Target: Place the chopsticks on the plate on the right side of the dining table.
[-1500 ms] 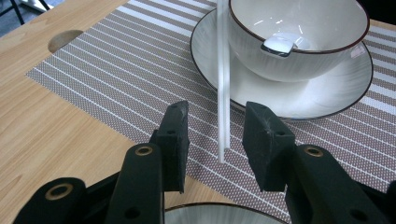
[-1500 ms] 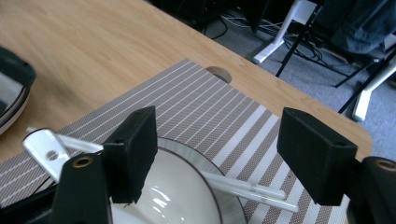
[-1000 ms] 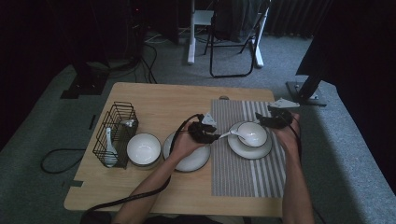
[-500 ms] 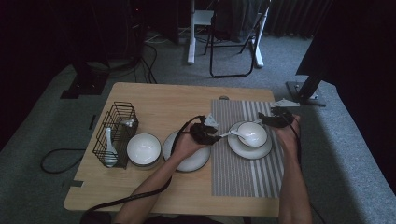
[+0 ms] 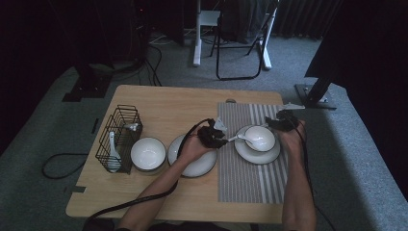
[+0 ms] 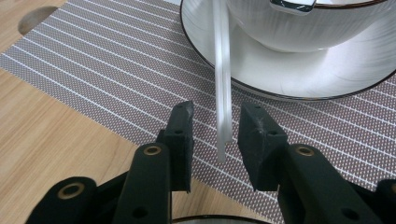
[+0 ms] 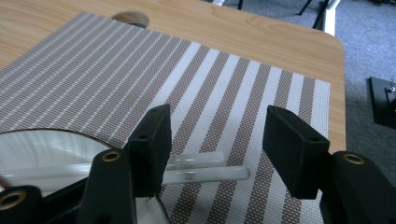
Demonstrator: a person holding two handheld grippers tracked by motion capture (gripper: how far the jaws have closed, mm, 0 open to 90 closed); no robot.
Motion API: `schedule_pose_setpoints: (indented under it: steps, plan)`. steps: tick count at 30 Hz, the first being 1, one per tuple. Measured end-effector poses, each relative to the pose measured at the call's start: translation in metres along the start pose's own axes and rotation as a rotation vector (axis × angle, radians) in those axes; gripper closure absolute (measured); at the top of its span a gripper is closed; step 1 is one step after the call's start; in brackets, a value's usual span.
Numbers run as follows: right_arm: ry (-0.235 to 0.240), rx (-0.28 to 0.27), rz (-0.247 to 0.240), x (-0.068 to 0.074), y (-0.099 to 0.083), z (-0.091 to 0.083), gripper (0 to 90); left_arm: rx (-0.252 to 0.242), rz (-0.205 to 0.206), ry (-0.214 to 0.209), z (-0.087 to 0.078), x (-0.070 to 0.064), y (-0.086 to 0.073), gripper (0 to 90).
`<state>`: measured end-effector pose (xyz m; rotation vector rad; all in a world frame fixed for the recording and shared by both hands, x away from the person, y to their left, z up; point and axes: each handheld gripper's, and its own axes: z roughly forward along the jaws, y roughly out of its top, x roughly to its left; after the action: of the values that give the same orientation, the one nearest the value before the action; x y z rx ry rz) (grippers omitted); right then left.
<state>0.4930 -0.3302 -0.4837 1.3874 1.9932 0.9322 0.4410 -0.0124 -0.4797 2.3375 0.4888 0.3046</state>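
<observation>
Bowl (image 6: 322,23) cut off at top of left gripper view; spoon (image 6: 223,93) bowl-end out of frame there; chopsticks (image 7: 205,169) partly hidden behind right gripper (image 7: 219,140). Spoon handle found between jaws of left gripper (image 6: 219,135), nearer one jaw, contact uncertain; other end rested in bowl on plate (image 5: 250,155), on mat (image 5: 250,178). Left gripper parted narrowly, grasping nothing; right gripper wide apart, empty, above chopsticks.

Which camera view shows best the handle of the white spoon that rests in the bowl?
The left gripper view: the spoon handle runs large and close between the open left claw. The high view shows it small, at the bowl. In the right gripper view I cannot identify it.
</observation>
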Motion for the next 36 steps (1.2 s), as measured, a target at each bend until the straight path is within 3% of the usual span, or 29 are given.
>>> schedule_pose_setpoints:
  steps: [11,16,18,27,36]
  plan:
    - [-0.031,0.052,0.003,0.0,0.002,0.006,44.5,0.058,0.033,0.011,0.014,-0.004,0.002,68.2]
    - [-0.032,0.065,0.005,-0.001,0.002,0.008,44.6,0.079,0.041,0.019,0.019,-0.004,0.004,72.6]
    - [-0.038,0.074,-0.002,-0.001,0.002,0.007,44.6,0.086,0.042,0.023,0.02,-0.003,0.004,78.8]
    - [-0.036,0.09,-0.011,-0.004,0.001,0.003,44.6,0.092,0.016,0.046,0.022,0.002,0.005,79.0]
    - [-0.038,0.095,-0.012,-0.005,-0.004,-0.001,44.6,0.08,-0.033,0.064,0.023,0.006,0.003,68.1]
